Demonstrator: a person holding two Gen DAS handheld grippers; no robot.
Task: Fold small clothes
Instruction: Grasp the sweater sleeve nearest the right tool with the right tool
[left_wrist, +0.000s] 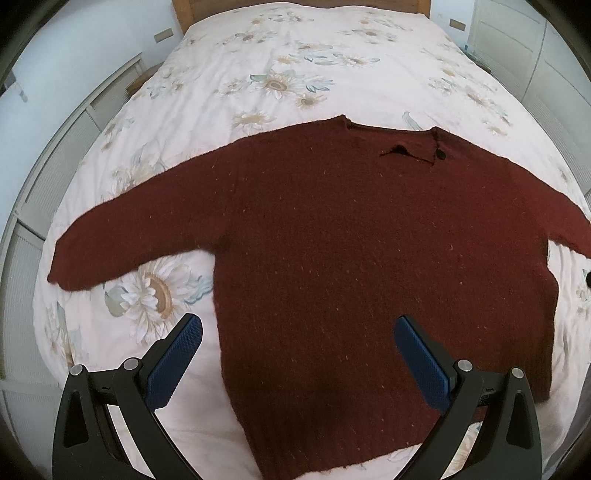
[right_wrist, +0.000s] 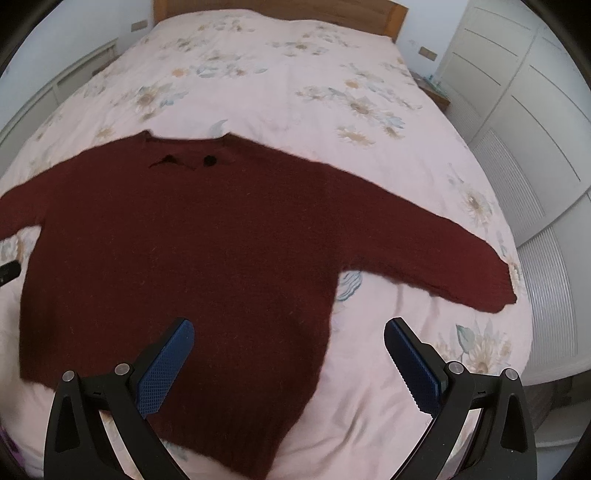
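Note:
A dark red knitted sweater (left_wrist: 369, 258) lies flat on the bed, front up, both sleeves spread out to the sides, neck towards the headboard. It also shows in the right wrist view (right_wrist: 184, 251). My left gripper (left_wrist: 299, 332) is open and empty, hovering above the sweater's lower left part. My right gripper (right_wrist: 288, 336) is open and empty, above the sweater's lower right part, near the hem. The left sleeve cuff (left_wrist: 70, 269) and right sleeve cuff (right_wrist: 491, 291) lie flat on the cover.
The bed has a pale pink floral cover (left_wrist: 295, 74) and a wooden headboard (right_wrist: 277, 7). White wardrobe doors (right_wrist: 517, 110) stand along the right side. Low white panelling (left_wrist: 55, 166) runs along the left. A dark tip of the other gripper (right_wrist: 7, 271) shows at the left edge.

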